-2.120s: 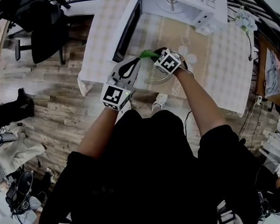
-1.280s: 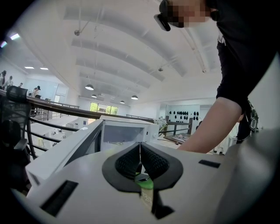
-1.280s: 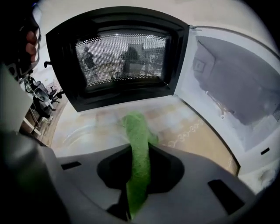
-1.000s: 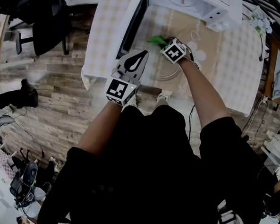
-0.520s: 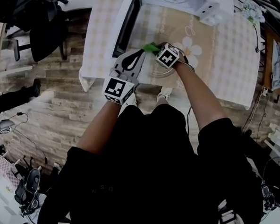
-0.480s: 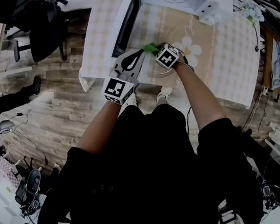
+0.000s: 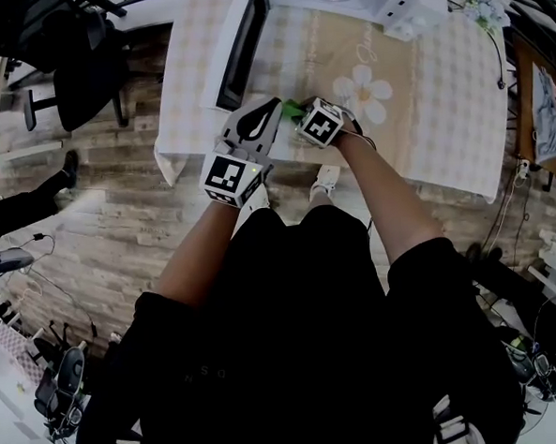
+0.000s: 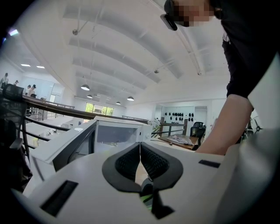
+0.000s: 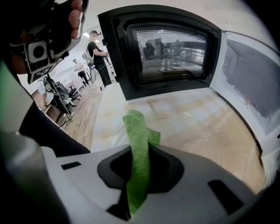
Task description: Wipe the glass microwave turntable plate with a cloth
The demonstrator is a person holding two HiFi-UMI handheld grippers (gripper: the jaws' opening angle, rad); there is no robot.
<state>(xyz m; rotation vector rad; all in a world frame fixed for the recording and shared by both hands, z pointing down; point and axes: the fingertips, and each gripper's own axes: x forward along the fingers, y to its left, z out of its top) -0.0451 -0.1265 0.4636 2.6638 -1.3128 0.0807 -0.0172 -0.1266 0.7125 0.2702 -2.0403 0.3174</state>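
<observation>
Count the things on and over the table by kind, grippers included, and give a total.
Grippers: 2, the left gripper and the right gripper
Cloth: 1
Plate: 1
Microwave: 1
Total: 5

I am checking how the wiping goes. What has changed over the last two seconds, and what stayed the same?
The right gripper swept the green cloth out toward the microwave door, then back toward the person, across the glass plate. It stays shut on the cloth. The left gripper kept its place at the plate's left, shut.
</observation>
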